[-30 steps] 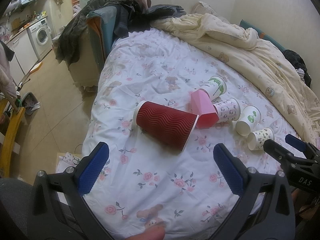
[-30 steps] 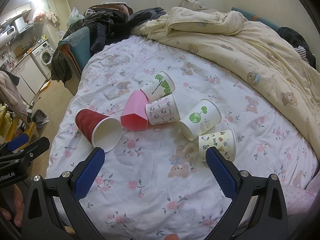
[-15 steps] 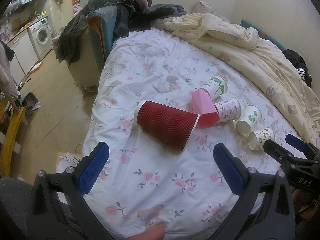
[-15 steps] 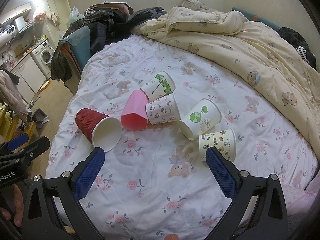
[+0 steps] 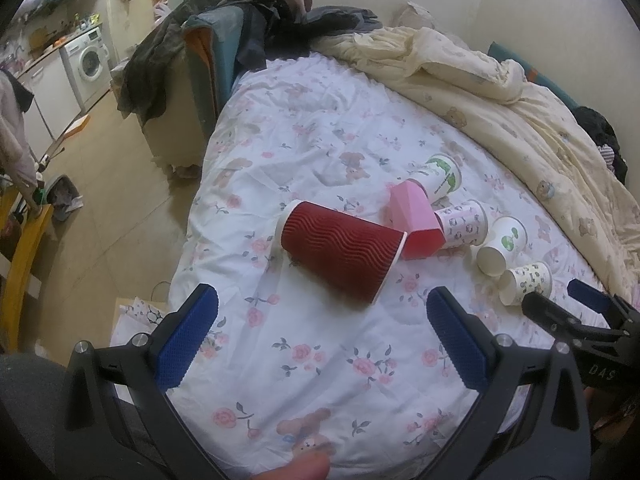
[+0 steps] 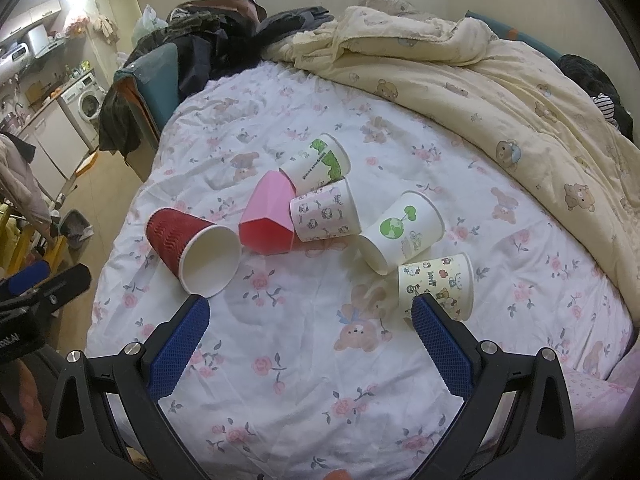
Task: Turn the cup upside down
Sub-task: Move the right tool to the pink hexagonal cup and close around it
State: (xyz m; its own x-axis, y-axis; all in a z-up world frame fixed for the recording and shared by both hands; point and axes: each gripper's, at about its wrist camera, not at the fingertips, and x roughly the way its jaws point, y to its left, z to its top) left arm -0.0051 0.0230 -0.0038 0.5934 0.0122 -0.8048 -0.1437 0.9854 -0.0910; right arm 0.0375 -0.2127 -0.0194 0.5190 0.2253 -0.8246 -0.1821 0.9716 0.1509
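Noted six cups lying on their sides on the bed [image 6: 304,400], none yet inverted. Found red ribbed cup [image 5: 340,256] nearest the left gripper [image 5: 320,340], mouth turned toward the right wrist view; pink faceted cup [image 6: 267,216] just beside it, touching a white patterned cup [image 6: 325,213]. Saw green-leaf cup [image 6: 316,162] behind those, globe-print cup [image 6: 400,232] and cartoon-print cup [image 6: 436,284] further right, the last close to the right gripper [image 6: 306,344].

Recorded both sets of fingers spread wide apart, empty, hovering short of the cups.

Judged step in hand: approach and pick one cup. Best done by closing across the cup wall near mid-height, lightly, since paper likely to crush. Advised lifting clear of neighbours before rotating, then setting rim flat onto bedding. Expected soft, wrinkled sheet to tip a cup set down unevenly; flatter patch preferred.
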